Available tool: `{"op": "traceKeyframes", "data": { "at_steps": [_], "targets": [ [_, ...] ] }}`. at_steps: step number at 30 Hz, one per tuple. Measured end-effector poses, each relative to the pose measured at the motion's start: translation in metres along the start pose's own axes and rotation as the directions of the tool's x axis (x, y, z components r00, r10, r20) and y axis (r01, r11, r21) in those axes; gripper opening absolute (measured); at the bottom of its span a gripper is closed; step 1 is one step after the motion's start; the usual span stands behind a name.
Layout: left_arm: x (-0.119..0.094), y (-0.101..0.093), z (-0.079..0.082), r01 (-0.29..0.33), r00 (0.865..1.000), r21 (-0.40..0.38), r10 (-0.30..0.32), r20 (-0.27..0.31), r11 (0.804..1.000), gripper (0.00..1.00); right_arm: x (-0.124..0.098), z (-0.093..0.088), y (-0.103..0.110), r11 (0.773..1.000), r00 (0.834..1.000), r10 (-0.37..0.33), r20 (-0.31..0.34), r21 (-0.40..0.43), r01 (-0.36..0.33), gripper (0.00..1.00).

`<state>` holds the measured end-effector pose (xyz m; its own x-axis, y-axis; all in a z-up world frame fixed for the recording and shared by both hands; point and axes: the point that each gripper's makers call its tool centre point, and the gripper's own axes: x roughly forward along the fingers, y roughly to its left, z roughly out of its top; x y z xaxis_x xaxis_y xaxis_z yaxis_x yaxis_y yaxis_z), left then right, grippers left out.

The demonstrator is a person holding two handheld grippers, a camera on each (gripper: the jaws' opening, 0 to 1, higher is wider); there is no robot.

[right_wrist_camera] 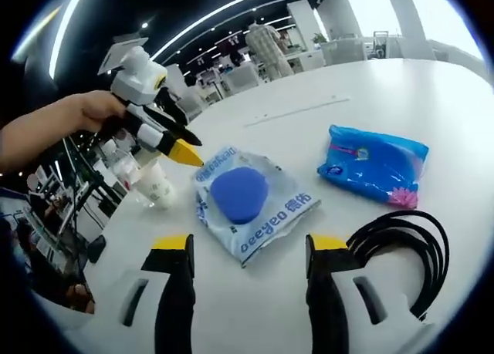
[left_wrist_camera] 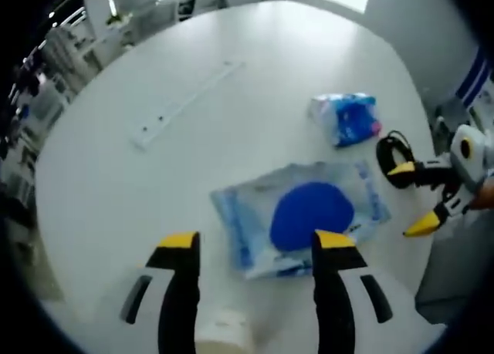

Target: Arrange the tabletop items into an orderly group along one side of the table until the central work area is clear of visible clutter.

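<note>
While both grippers, left [left_wrist_camera: 251,242] and right [right_wrist_camera: 248,246], hover with jaws apart, the limp, slippery pouch [right_wrist_camera: 251,200] looks best pinched at an edge.

Brightness: both views bright; the white table [left_wrist_camera: 231,123] is washed pale.
Light source: ceiling strip lights [right_wrist_camera: 224,11] run from 10 to 12 o'clock in the right gripper view; daylight glows at 12 o'clock in the left gripper view.
Shadows: soft and faint.
Glare: sheen on the clear packet [right_wrist_camera: 255,203].
Blur: left gripper view soft throughout; right gripper view crisper.
Distortion: strong fisheye bending at the edges.
</note>
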<state>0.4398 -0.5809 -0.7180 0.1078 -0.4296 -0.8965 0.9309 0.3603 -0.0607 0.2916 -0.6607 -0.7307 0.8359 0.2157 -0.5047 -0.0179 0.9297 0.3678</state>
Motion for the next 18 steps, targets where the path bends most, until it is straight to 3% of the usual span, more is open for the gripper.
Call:
{"op": "traceKeyframes", "data": {
  "at_steps": [8, 13, 18],
  "targets": [
    [0.013, 0.003, -0.007, -0.001, 1.0, -0.048, -0.001, -0.031, 0.999, 0.42, 0.009, 0.004, -0.004, 0.999, 0.996, -0.032, 0.084, 0.02, 0.03, 0.56],
    [0.02, 0.01, -0.012, -0.014, 0.999, -0.08, 0.01, -0.053, 0.997, 0.41, 0.017, -0.006, -0.008, 0.997, 0.995, -0.071, 0.076, 0.032, 0.069, 0.43],
    [0.027, 0.01, -0.02, -0.003, 0.996, -0.121, -0.007, -0.085, 0.993, 0.4, 0.023, -0.012, -0.011, 0.994, 0.993, -0.096, 0.075, 0.058, 0.092, 0.42]
  ]
}}
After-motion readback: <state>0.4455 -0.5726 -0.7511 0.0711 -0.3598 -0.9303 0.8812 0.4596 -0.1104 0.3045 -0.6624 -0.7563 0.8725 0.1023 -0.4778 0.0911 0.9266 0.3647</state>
